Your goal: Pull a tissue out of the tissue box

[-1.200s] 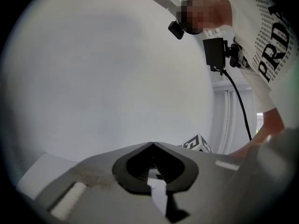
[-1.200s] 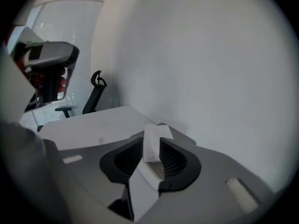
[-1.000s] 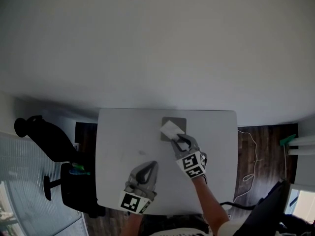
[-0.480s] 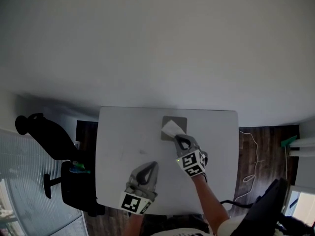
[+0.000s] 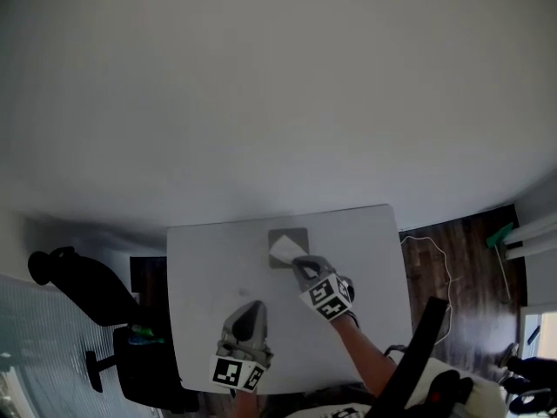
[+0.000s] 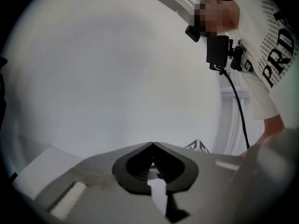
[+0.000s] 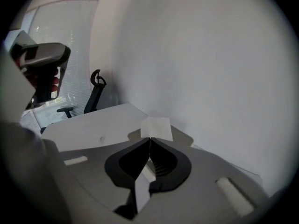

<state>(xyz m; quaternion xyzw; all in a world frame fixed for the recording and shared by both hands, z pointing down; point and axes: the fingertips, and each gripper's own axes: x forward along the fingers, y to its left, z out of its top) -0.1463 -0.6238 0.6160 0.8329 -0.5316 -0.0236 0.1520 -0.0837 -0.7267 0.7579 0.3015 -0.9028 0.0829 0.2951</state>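
A flat grey tissue box lies near the far edge of the white table, with a white tissue sticking out of it. My right gripper reaches the tissue's near edge and is shut on it. In the right gripper view the jaws meet in a point right at the bottom edge of the tissue, above the box. My left gripper hovers over the table's near middle, shut and holding nothing, and it faces a bare wall.
A black office chair stands left of the table, also seen as the chair in the right gripper view. A white cable lies on the dark wood floor at right. A plain wall rises just behind the table. A person in a white shirt stands at right.
My right gripper's jaws have closed from open onto the tissue's edge. The head view has tilted, so the table sits lower and further left. The left gripper has stayed put.
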